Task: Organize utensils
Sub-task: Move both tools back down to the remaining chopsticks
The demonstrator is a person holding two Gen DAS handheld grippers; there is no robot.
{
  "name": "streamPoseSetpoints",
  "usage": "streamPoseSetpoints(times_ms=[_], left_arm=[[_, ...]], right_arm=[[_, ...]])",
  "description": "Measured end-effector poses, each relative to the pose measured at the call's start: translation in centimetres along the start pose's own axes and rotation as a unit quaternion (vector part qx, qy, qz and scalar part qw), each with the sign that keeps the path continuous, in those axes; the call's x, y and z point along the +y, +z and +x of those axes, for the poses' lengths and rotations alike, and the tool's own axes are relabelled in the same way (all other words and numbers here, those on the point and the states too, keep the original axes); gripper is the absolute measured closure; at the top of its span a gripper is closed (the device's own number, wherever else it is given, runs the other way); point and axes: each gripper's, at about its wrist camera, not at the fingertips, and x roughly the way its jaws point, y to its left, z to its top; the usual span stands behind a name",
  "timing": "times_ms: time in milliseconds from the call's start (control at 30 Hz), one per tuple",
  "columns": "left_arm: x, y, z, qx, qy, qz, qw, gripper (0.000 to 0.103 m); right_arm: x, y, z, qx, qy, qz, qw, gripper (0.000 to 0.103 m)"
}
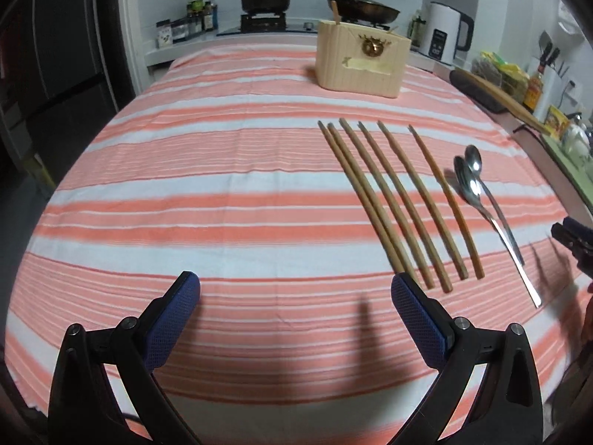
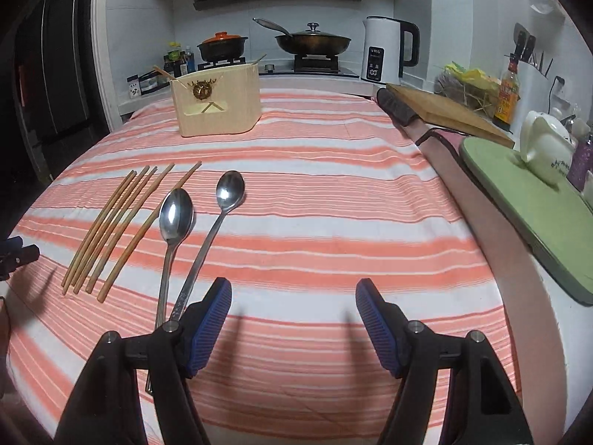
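Observation:
Several wooden chopsticks (image 1: 396, 200) (image 2: 115, 230) lie side by side on the striped cloth. To their right lie two metal spoons (image 1: 470, 185), a larger one (image 2: 176, 215) and a smaller one (image 2: 229, 189). A beige utensil holder (image 1: 361, 61) (image 2: 218, 104) stands at the far side with one chopstick (image 1: 335, 11) standing in it. My left gripper (image 1: 294, 282) is wide open over bare cloth, its right finger just short of the chopsticks' near ends. My right gripper (image 2: 293, 285) is open with nothing between its fingers. Its left finger (image 2: 209, 319) covers the spoon handles' near ends.
An orange-and-white striped cloth (image 2: 333, 222) covers the table. Behind it are a stove with a clay pot (image 2: 222, 46) and a lidded pan (image 2: 313, 42), and a white kettle (image 2: 385, 50). At the right are a wooden board (image 2: 444, 113), a green tray (image 2: 526, 200) and a white teapot (image 2: 545, 148).

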Motion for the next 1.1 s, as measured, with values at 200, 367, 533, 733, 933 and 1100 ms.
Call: streamPoseSetpoints(times_ms=[200, 367, 533, 733, 933, 1100], left_arm=[[-1.0, -0.6, -0.3, -0.003, -0.01, 0.01, 0.9999, 0.001], [-1.0, -0.8, 0.1, 0.002, -0.009, 0.006, 0.9999, 0.001], [-1.2, -0.8, 0.7, 0.011, -0.01, 0.007, 0.9999, 0.001], [-2.2, -0.6, 1.4, 0.022, 0.0, 0.024, 0.9995, 0.001], [-2.5, -0.2, 1.8, 0.03, 0.007, 0.028, 0.9991, 0.001], [-2.8, -0.1, 2.5, 0.041, 0.016, 0.032, 0.9985, 0.001]], right_arm=[[0.8, -1.1, 0.0, -0.004, 0.001, -0.002, 1.0, 0.032], [1.3, -1.5, 0.3, 0.001, 0.005, -0.007, 1.0, 0.032], [1.2, -1.8, 0.5, 0.001, 0.004, -0.003, 1.0, 0.032], [1.2, -1.7, 0.9, 0.006, 0.008, -0.002, 1.0, 0.032], [1.0, -1.7, 1.1, 0.007, 0.011, 0.006, 1.0, 0.032], [1.0, -1.8, 1.2, 0.008, 0.012, 0.008, 1.0, 0.032]])
